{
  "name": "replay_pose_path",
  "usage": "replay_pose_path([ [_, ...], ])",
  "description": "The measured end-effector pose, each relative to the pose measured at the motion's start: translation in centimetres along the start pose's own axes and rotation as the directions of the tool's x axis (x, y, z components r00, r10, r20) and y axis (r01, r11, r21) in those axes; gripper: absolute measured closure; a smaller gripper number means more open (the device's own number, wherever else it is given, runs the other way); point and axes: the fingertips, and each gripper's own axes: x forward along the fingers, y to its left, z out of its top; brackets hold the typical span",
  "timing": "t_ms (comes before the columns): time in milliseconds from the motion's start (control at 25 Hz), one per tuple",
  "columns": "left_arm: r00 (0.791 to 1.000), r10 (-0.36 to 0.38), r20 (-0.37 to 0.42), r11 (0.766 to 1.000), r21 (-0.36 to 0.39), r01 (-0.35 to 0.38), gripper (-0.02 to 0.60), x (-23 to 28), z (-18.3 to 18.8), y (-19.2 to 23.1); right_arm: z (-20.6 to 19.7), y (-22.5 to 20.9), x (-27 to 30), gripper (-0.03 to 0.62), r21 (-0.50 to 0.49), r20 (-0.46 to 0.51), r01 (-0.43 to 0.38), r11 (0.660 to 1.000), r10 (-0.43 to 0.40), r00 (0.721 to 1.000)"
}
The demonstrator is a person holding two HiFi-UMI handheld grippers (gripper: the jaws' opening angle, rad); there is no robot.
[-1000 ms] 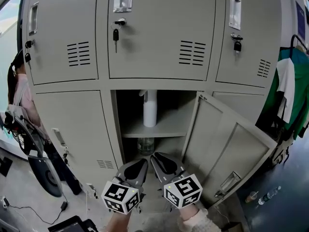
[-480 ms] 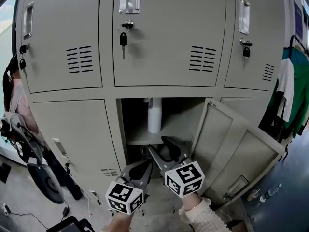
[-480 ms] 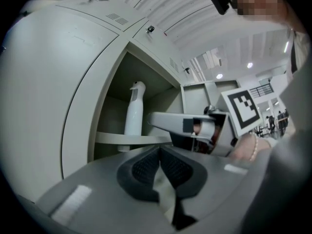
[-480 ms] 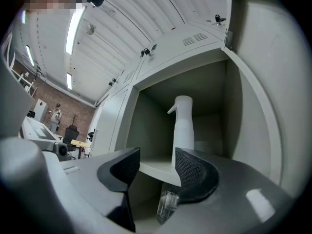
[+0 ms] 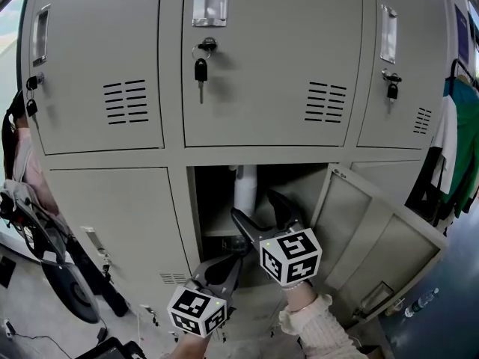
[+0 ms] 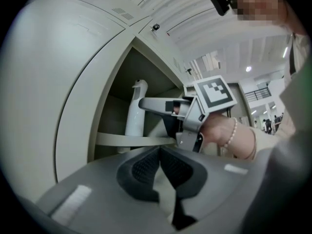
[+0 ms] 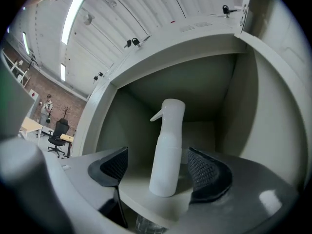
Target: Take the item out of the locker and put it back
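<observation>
In the head view the white spray bottle (image 5: pixel 245 189) shows only its middle. The locker frame (image 5: pixel 254 155) covers its head, and the right gripper (image 5: pixel 254 204) partly covers its base. The clear bottle (image 7: pixel 146 224) under the shelf (image 7: pixel 134 186) is cut off by the right gripper view's bottom edge, so only 1 sliver shows. A person (image 5: pixel 16 148) is cropped at the head view's left edge.

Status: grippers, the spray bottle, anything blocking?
Right gripper open, jaws just been opening, lined up on spray bottle, no contact. Left gripper shut, empty, held low. Spray bottle upright on shelf, locker door open, nothing in the way.
</observation>
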Motion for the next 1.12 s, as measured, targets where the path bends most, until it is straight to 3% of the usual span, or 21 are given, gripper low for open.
replay_pose_path([
  [200,1.0,-0.017,0.007,1.0,-0.023,0.017,0.575,0.4,0.0,0.2,-0.3,-0.7,2.1,0.186,-0.033,-0.077,0.007,0.999,-0.009,0.997],
  [640,1.0,-0.022,-0.005,0.999,-0.026,0.022,0.575,0.7,-0.6,0.6,-2.2,-1.3,4.9,0.187,-0.024,-0.218,0.001,1.0,-0.006,0.976],
  [840,1.0,-0.026,0.002,0.999,-0.026,0.026,0.575,0.8,-0.3,0.8,-3.3,-1.9,5.6,0.313,-0.073,-0.303,0.043,0.996,-0.064,0.951],
  [1120,1.0,-0.03,0.007,0.999,-0.027,0.03,0.575,0.7,-0.2,0.6,-4.1,-1.9,5.9,0.298,-0.121,-0.361,0.059,0.991,-0.099,0.927],
])
